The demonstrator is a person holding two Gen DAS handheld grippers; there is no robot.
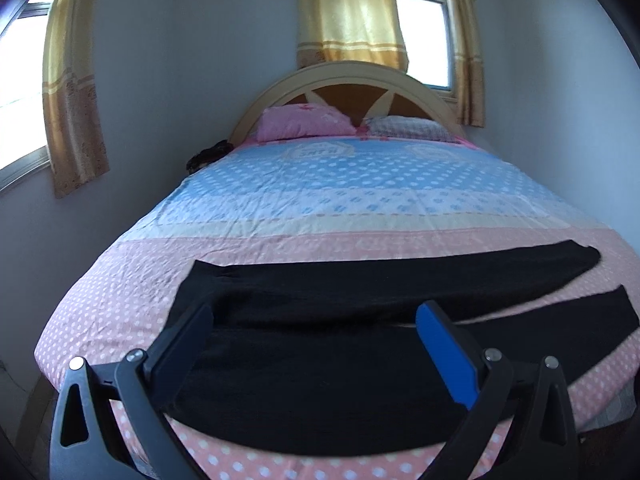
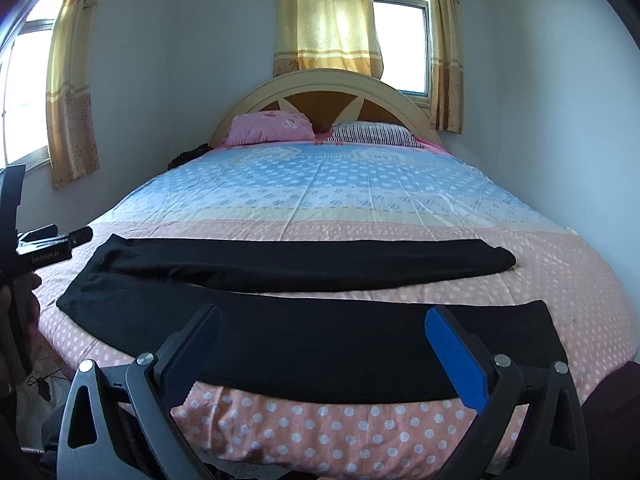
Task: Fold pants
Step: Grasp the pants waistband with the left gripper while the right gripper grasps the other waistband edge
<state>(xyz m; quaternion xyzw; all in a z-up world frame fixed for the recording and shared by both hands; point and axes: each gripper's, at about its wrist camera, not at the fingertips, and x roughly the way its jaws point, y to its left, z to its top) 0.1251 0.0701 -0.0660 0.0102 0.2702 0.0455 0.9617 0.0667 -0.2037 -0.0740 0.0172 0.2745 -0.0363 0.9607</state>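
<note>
Hovering with jaws spread on both the left gripper [image 1: 314, 316] and right gripper [image 2: 322, 318] over pants [image 2: 320, 340] lying flat across the bed [image 2: 320, 200] foot, legs apart, unfolded; next likely pinching the near leg's edge.

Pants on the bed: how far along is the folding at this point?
Done: the black pants lie spread flat across the foot of the bed, legs apart. In hand: nothing; the left claw and the right claw are open above the near leg. Left: every fold, since no part yet lies over another.
</note>
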